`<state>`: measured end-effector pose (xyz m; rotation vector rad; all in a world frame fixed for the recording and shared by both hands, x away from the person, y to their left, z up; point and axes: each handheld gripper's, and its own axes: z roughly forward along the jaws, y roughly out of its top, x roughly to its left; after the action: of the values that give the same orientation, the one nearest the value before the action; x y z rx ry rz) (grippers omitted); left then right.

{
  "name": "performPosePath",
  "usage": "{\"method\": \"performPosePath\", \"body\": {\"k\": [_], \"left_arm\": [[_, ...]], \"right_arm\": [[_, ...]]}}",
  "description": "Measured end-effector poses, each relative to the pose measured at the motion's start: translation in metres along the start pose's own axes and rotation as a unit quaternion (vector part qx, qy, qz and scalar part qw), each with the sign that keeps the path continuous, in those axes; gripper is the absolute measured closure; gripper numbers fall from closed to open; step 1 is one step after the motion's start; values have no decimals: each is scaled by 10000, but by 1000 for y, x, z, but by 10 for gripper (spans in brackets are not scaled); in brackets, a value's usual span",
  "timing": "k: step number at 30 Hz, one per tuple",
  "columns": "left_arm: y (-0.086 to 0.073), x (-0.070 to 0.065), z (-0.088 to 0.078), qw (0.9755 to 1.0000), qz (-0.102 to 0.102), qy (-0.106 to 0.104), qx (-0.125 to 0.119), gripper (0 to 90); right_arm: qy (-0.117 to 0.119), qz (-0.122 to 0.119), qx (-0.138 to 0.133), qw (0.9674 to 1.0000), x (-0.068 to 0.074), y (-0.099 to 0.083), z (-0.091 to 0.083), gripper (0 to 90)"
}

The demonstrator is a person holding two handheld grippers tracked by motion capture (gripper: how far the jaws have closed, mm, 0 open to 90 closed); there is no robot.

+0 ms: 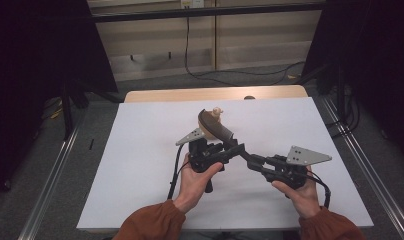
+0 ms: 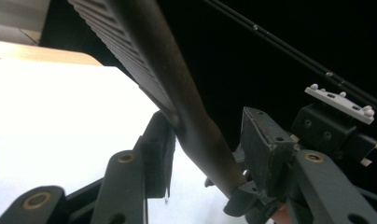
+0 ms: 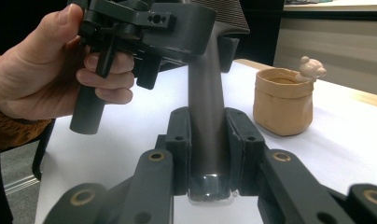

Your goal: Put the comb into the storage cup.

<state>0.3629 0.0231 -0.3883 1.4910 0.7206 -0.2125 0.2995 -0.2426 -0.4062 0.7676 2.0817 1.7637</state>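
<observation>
While the bench (image 1: 140, 165) with its white sheet takes up the middle of the high view, both grippers sit low in the centre of the frame, lifted off the surface and sharing one dark tool.

The tool is a long dark brush-like thing (image 1: 216, 126) with a ribbed head and a smooth handle. In the high view it runs from just above centre down toward the right. In the right gripper view its handle stands straight up the middle of the frame, with the ribbed head at the top edge.

The right gripper (image 1: 246, 156), held in the right hand (image 1: 304, 196) at the lower right of the high view, is pinching the bottom end of that handle. You can see both pads flat against it in the right gripper view (image 3: 209, 154), so that's a proper clamp.

The left gripper (image 1: 210, 150), held by the left hand (image 1: 195, 180) just left of centre, has its jaws either side of the handle further up. In the left gripper view (image 2: 205, 149) the left pad is right by the handle, and the right one seems a touch away. Can't really tell if it's squeezing.

Smallest bit: a little tan pouch (image 3: 283, 100) with a tiny bear figure (image 3: 311, 69) on its rim, sitting on the bench at the right of the right gripper view
</observation>
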Motion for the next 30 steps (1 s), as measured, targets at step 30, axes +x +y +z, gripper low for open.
{"method": "performPosePath", "body": {"k": [30], "left_arm": [[0,7,-1,9976,-636,-291,2,725]], "right_arm": [[17,-118,177,9998,0,-3,6,723]]}}
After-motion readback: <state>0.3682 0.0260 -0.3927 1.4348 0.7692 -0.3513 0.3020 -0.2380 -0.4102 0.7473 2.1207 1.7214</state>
